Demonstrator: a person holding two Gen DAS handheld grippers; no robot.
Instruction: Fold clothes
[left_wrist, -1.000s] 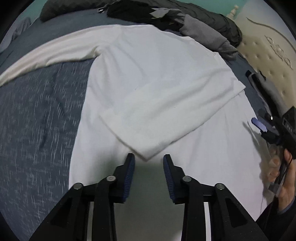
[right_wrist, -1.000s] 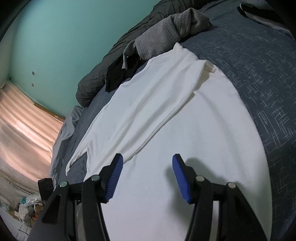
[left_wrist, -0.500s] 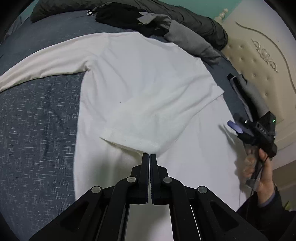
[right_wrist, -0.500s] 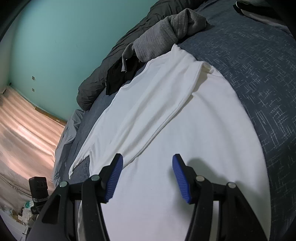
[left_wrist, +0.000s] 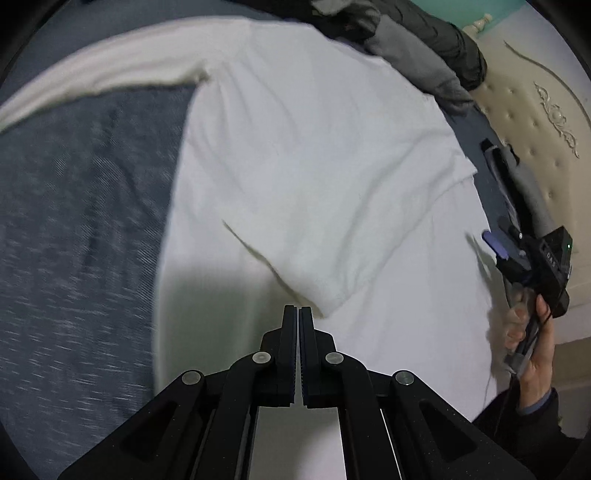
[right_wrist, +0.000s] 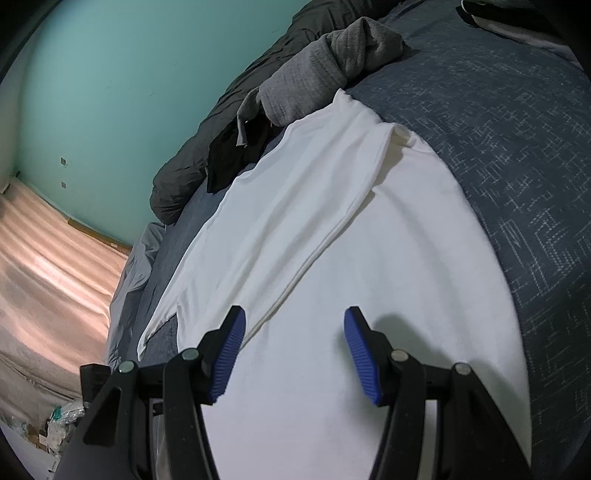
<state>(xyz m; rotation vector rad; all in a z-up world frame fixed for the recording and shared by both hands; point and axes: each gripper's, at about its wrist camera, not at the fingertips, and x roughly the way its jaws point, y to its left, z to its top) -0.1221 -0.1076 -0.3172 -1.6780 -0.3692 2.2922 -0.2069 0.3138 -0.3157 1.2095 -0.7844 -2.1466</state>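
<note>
the white long-sleeved cotton top (left_wrist: 314, 155) lies on the blue bed (left_wrist: 74, 221), one sleeve folded across. the left gripper (left_wrist: 297, 314) is pressed together beside that cuff, seemingly holding nothing, while the right gripper (right_wrist: 293, 354) gapes above the hem. the far sleeve near the bed's edge likely needs folding next.

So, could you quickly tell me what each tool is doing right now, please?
Left tool: closed, nothing visibly between its fingers; white shirt lies just ahead.
Right tool: open, empty, above the shirt.

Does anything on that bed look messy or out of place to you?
Somewhat. The white shirt is only half tidy: one sleeve trails out over the blue bedspread while the other is folded in. Behind it, a gray sweater and dark clothes lie in a crumpled heap.
</note>
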